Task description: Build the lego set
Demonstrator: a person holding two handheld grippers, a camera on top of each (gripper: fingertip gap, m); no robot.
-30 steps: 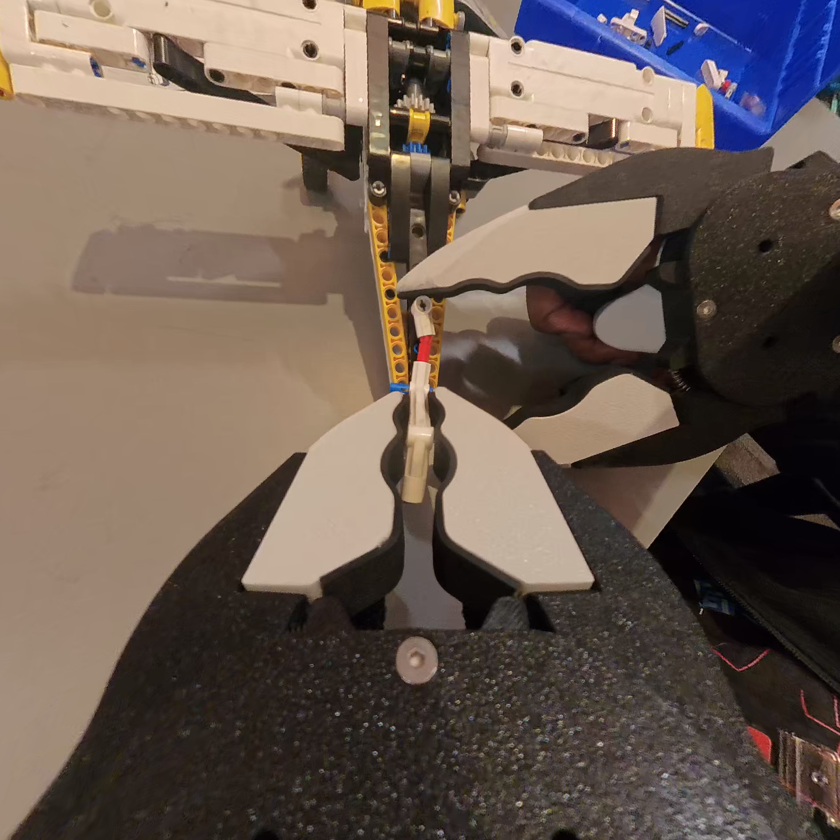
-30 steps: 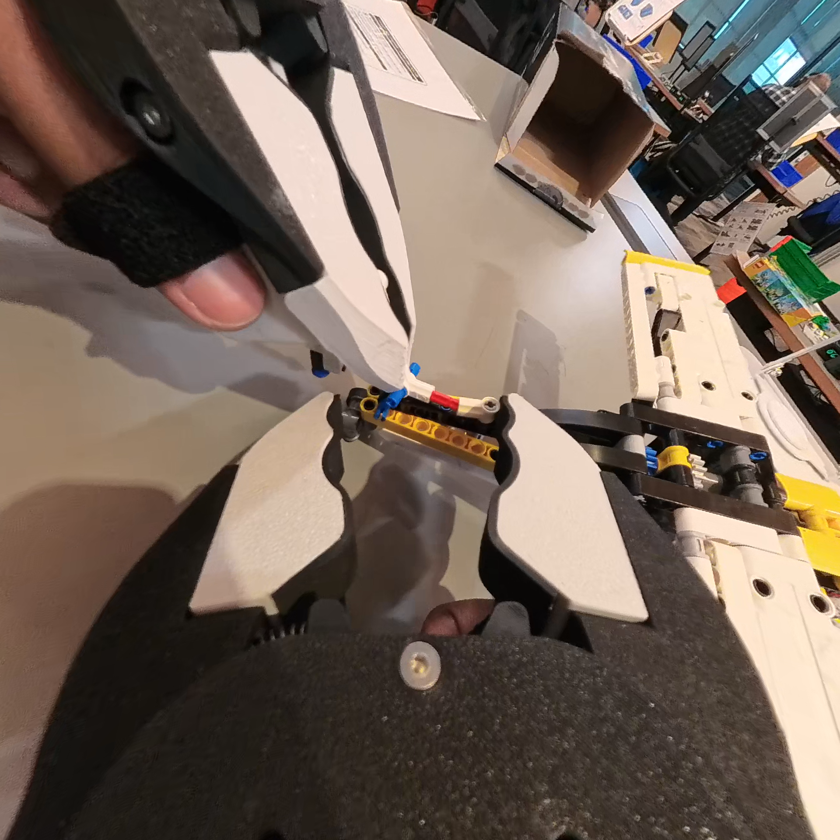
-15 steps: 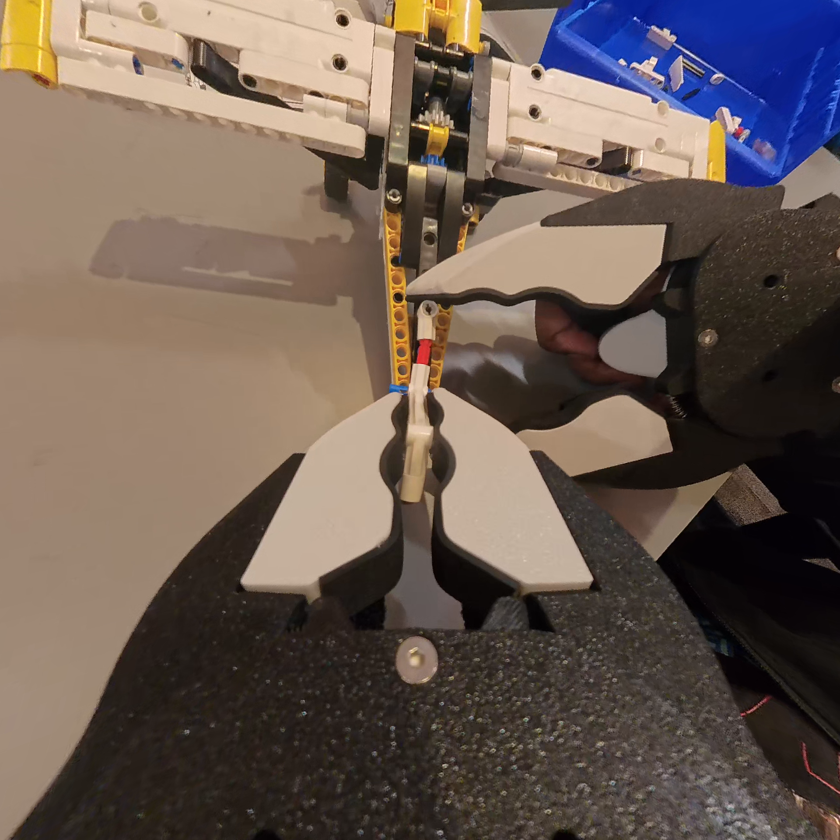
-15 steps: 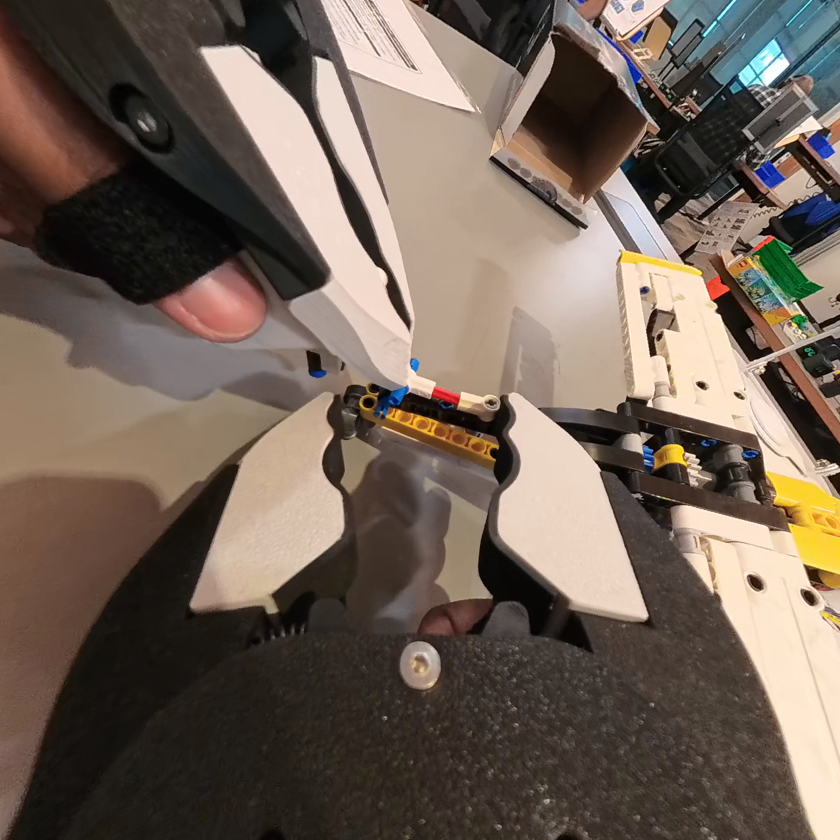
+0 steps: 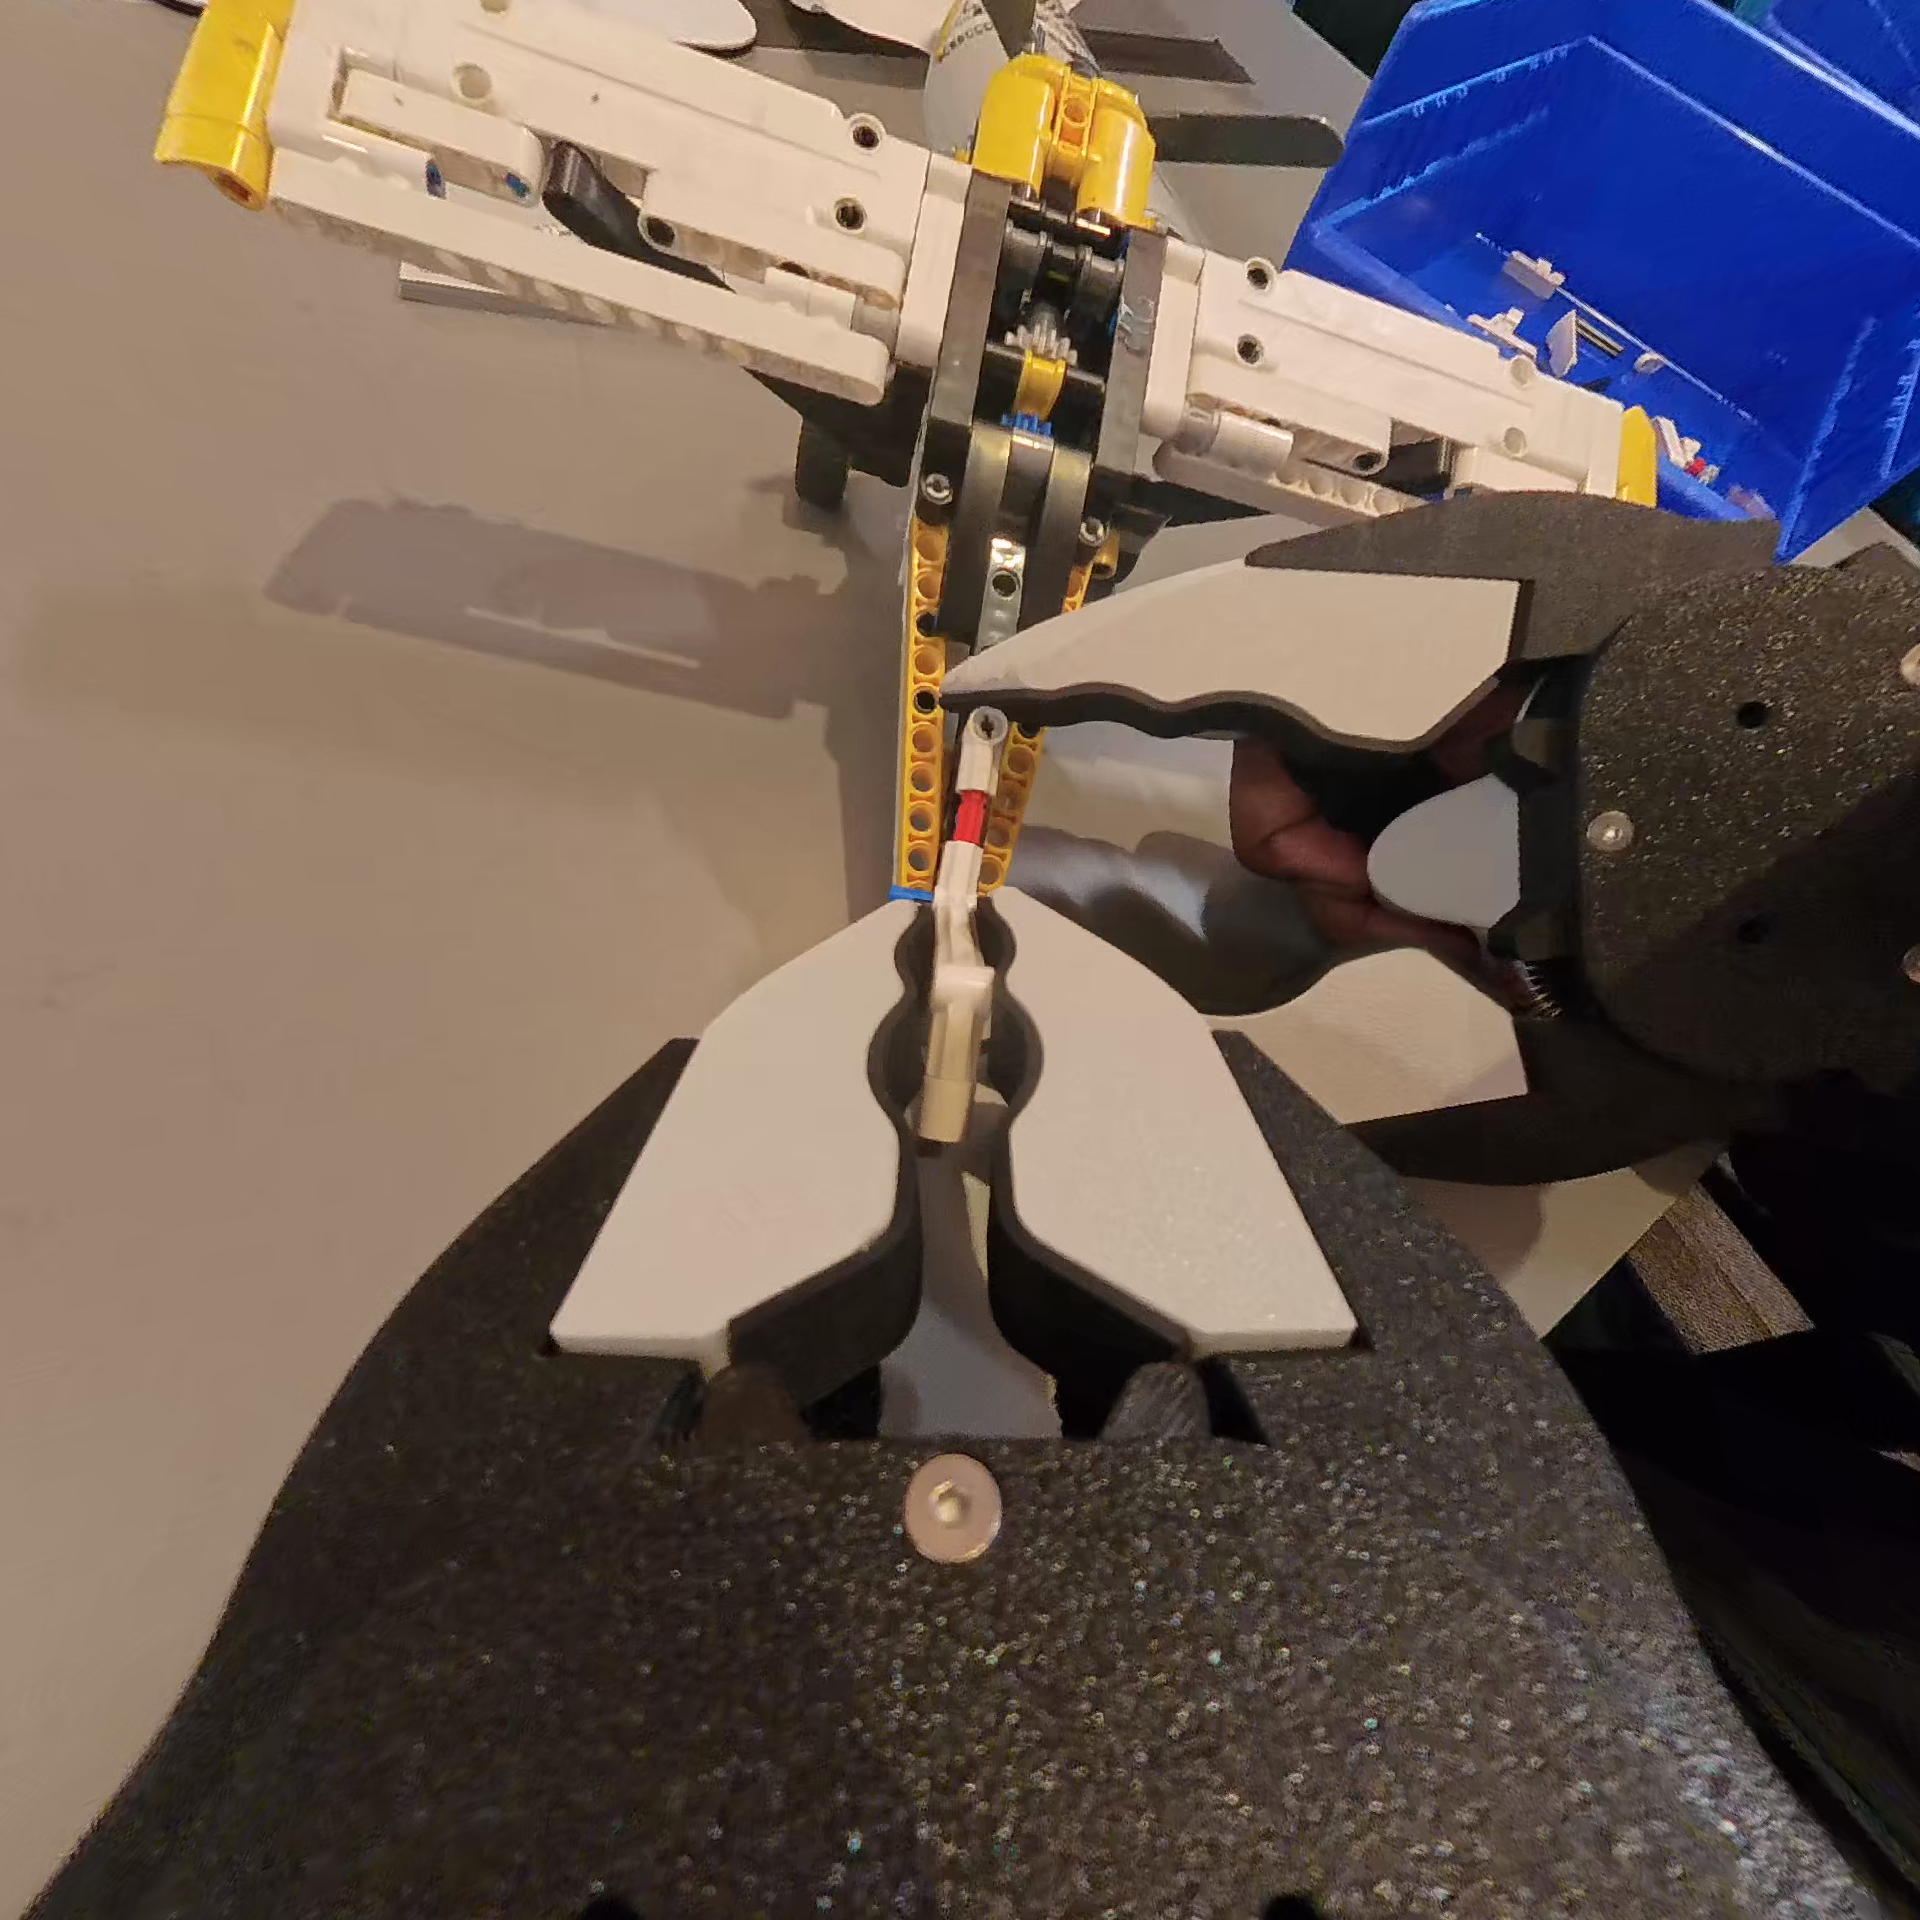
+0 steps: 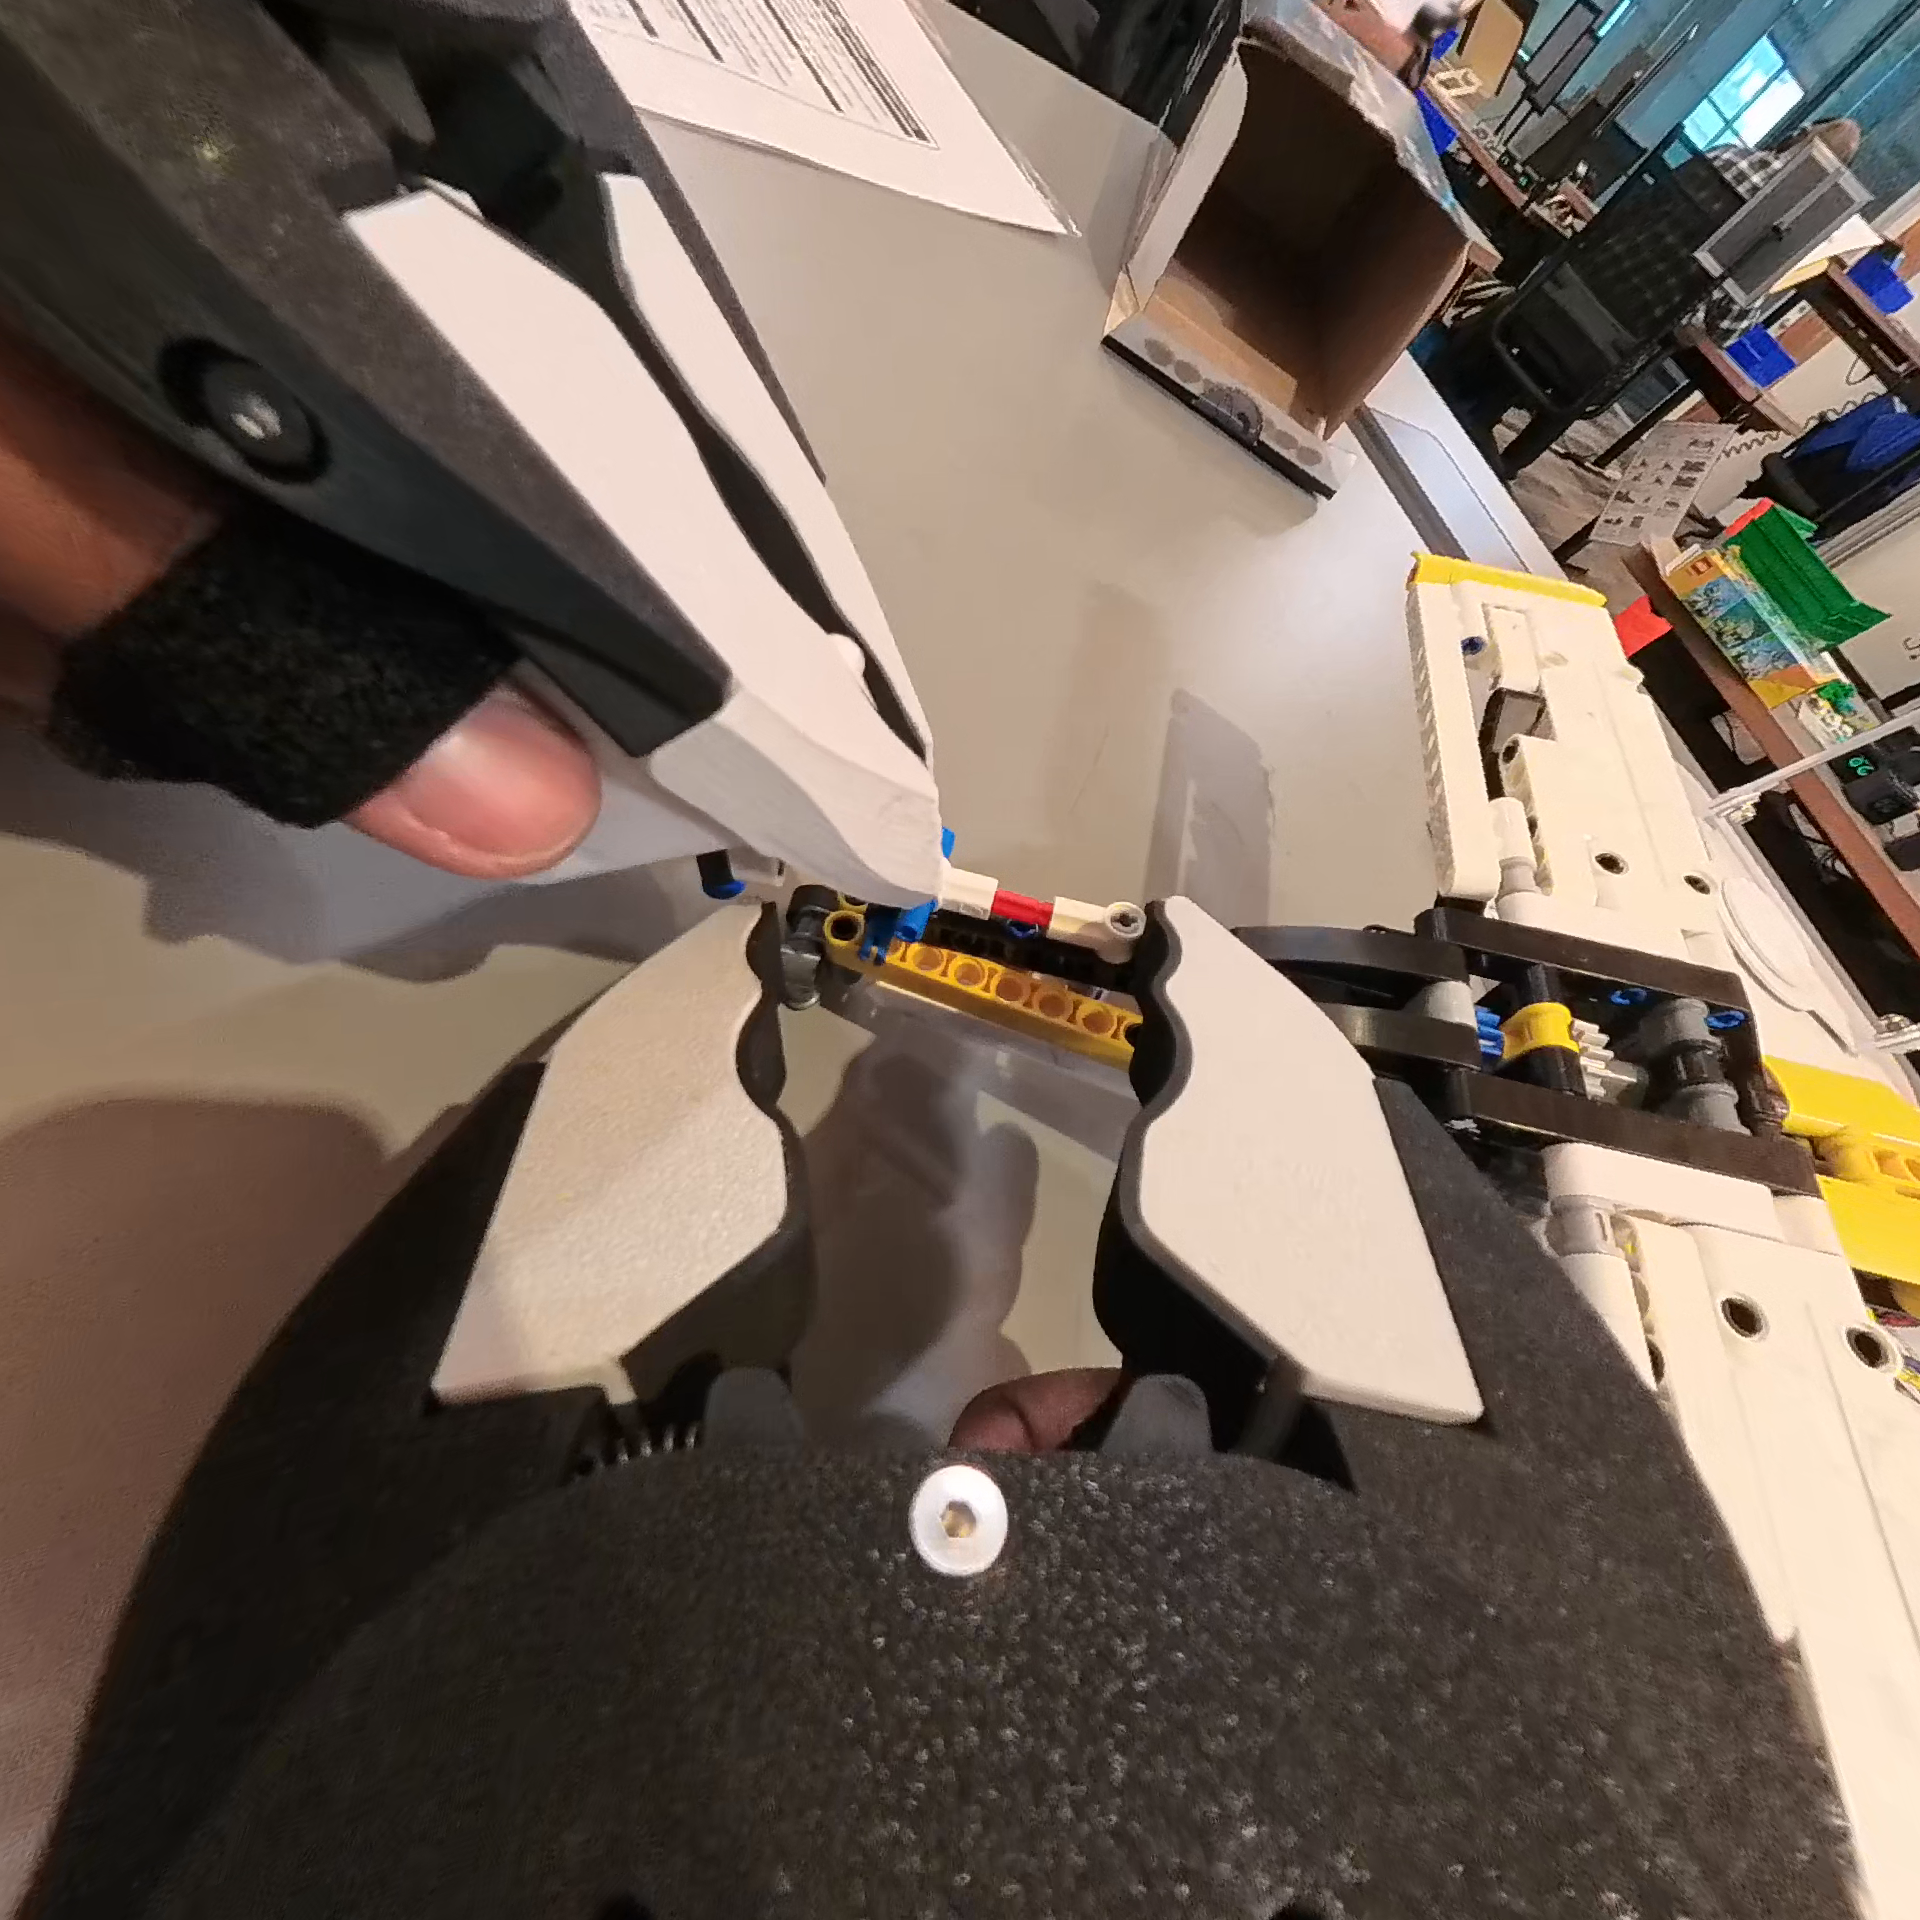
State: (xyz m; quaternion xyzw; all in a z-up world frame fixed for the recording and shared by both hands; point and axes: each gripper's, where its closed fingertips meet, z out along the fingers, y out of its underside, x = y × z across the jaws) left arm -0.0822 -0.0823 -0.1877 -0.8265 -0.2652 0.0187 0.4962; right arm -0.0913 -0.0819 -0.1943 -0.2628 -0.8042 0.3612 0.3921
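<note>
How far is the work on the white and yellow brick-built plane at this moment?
Done: the white and yellow brick-built plane has wings and a black centre frame assembled. In hand: the left claw is shut on a thin white rod piece with a red middle, lying along the yellow holed tail beams; the right claw is open around the rod and beams. Left: the rod's far end looks not yet fixed, and small parts remain in the blue plastic bin.

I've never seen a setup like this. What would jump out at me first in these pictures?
First, the white and yellow brick-built plane lying across the grey table, with a blue parts bin beside its wing. Next, the left gripper, its fingers closed on a thin white and red rod at the plane's yellow tail beams. The right gripper reaches in with jaws wide, straddling those beams.
</note>
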